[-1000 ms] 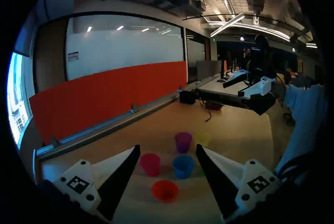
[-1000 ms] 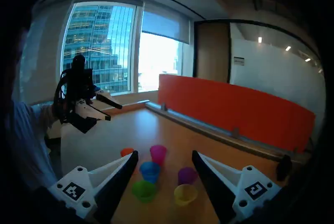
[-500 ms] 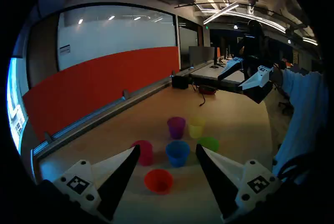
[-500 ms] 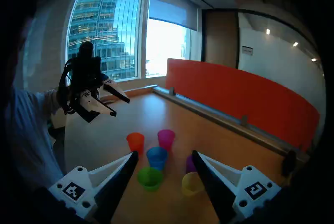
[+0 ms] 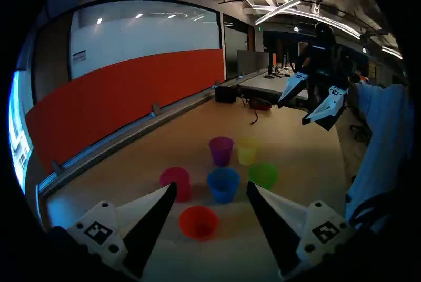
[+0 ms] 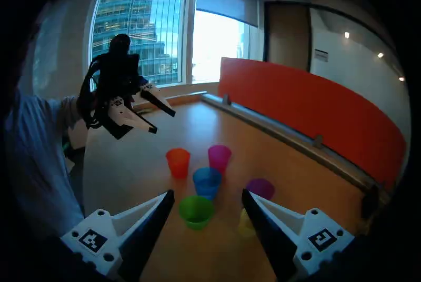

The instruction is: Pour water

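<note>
Several small plastic cups stand in a cluster on the wooden table (image 5: pixel 300 161): orange (image 5: pixel 198 222), pink (image 5: pixel 176 182), blue (image 5: pixel 223 184), purple (image 5: pixel 221 150), yellow (image 5: pixel 247 150) and green (image 5: pixel 263 175). My left gripper (image 5: pixel 209 184) hangs open and empty just short of the orange cup. My right gripper (image 5: pixel 291 114) floats beyond the cups, open, fingers slanting down. In the right gripper view the green cup (image 6: pixel 196 211) is nearest, with the blue cup (image 6: pixel 207 182) behind it. The yellow cup (image 6: pixel 244 224) is partly hidden by a finger. My right gripper (image 6: pixel 207 192) is open; the left gripper (image 6: pixel 164 122) is held high.
An orange partition (image 5: pixel 131 92) on a metal rail (image 5: pixel 121 134) runs along the table's far side. A black box (image 5: pixel 227 94) and a cable (image 5: pixel 256 116) lie at its end. Tall windows (image 6: pixel 142 29) stand behind. A person's pale sleeve (image 6: pixel 37 150) is at the table edge.
Both views have come in over the cups, bringing the green cup into the left gripper view. The right gripper's fingers have tipped downward. The left gripper has moved closer to the cluster.
</note>
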### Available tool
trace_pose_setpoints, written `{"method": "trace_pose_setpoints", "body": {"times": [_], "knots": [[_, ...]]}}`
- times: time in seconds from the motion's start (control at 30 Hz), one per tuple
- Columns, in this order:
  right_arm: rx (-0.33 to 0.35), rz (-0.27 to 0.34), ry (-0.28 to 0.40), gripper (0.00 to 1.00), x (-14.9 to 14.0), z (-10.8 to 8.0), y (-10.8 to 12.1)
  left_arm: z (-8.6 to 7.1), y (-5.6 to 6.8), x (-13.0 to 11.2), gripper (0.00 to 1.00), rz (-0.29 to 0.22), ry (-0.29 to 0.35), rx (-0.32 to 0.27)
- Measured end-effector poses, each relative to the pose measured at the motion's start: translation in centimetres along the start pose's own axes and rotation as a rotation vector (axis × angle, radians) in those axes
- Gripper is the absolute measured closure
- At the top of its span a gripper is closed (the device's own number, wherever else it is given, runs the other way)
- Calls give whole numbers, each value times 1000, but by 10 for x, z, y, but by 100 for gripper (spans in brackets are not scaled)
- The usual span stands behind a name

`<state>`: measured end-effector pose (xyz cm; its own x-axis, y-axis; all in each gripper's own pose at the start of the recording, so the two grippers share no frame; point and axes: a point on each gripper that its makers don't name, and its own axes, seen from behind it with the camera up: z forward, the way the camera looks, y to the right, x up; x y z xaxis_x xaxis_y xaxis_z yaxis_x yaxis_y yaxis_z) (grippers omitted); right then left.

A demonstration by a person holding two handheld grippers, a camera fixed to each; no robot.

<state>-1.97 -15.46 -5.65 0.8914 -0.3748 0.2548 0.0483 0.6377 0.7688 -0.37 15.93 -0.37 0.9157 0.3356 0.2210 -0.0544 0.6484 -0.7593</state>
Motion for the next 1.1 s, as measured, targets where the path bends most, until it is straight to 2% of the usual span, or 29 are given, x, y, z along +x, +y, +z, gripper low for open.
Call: {"method": "trace_pose_setpoints", "body": {"times": [0.37,1.1], "knots": [[23,2,-55,0,-37,20,-6,14,4,-17,1,0,-27,-13],[45,-22,-137,0,-94,71,-13,39,13,-26,1,-6,-36,-52]]}}
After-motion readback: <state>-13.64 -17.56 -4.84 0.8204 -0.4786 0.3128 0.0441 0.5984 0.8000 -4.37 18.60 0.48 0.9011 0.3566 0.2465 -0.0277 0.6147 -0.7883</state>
